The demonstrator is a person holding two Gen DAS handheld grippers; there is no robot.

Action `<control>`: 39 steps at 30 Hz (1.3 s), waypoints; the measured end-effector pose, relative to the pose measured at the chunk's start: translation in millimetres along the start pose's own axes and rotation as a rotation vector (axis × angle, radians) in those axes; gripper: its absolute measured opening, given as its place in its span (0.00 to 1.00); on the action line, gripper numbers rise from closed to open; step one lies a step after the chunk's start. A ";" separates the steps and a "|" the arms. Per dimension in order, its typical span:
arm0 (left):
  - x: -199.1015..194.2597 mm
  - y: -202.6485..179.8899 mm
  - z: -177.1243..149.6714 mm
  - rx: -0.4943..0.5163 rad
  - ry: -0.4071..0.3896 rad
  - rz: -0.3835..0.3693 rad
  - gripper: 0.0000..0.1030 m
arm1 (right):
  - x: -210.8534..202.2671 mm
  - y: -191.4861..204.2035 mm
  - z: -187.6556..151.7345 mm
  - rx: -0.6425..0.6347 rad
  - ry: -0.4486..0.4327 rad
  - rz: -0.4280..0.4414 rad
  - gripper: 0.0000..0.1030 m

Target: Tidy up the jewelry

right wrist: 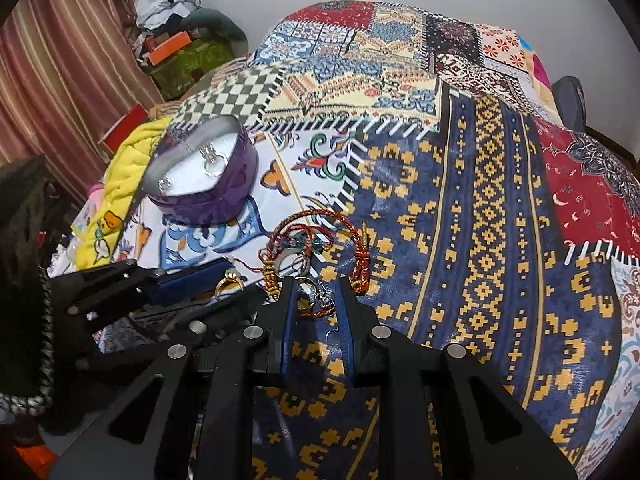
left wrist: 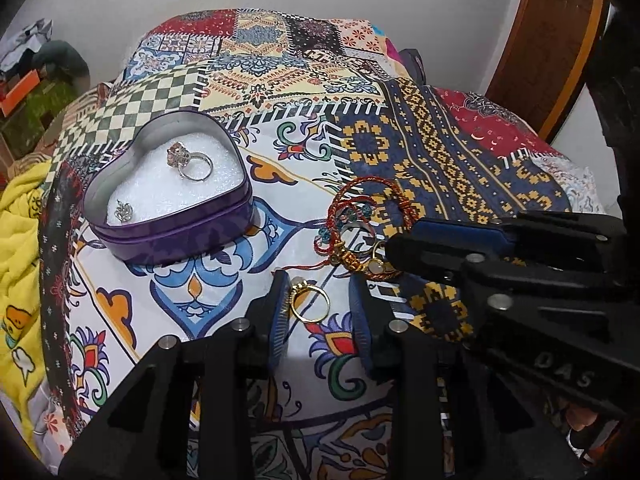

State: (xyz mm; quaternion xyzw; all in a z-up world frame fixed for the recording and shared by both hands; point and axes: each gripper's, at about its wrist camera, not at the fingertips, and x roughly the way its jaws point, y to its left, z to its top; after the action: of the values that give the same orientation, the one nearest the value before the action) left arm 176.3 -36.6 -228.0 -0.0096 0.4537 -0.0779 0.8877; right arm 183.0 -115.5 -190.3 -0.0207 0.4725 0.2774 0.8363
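A purple heart-shaped tin (left wrist: 160,242) (right wrist: 208,204) stands open on the patchwork bedspread (left wrist: 440,152). On its white foam lie a silver ring (left wrist: 194,164) and a small silver charm (left wrist: 121,210). My left gripper (left wrist: 318,312) is open. A gold ring (left wrist: 310,300) (right wrist: 230,280) lies between its blue pads, leaning on the left one and clear of the right one. A tangle of red braided bracelets and rings (left wrist: 360,216) (right wrist: 320,236) lies just beyond. My right gripper (right wrist: 316,300) (left wrist: 404,236) has its narrow jaws closed on the near edge of that tangle, around a braided cord and small rings.
A yellow cloth (left wrist: 20,240) is bunched at the bed's left edge. Boxes and clutter (right wrist: 180,52) sit beyond it by a striped curtain (right wrist: 60,60). A wooden door (left wrist: 552,40) stands at the far right. The two grippers are close together, nearly touching.
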 end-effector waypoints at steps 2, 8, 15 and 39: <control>-0.4 1.5 -1.2 0.001 -0.004 0.005 0.21 | 0.1 -0.7 0.2 -0.001 0.003 0.002 0.17; -2.0 5.6 -2.0 -0.015 -0.007 0.001 0.18 | 1.7 0.8 -1.8 -0.018 0.000 -0.017 0.13; -15.5 11.2 -13.0 -0.034 -0.015 -0.007 0.18 | 0.8 2.2 -3.8 -0.029 -0.005 -0.031 0.09; -106.7 46.4 -1.1 -0.136 -0.206 0.029 0.18 | -84.8 23.3 32.7 -0.022 -0.221 -0.005 0.08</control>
State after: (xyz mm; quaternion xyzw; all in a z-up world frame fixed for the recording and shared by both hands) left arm 120.0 25.0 -147.0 -0.0711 0.3643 -0.0326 0.9280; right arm 163.3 -123.7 -98.9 -0.0003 0.3742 0.2810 0.8838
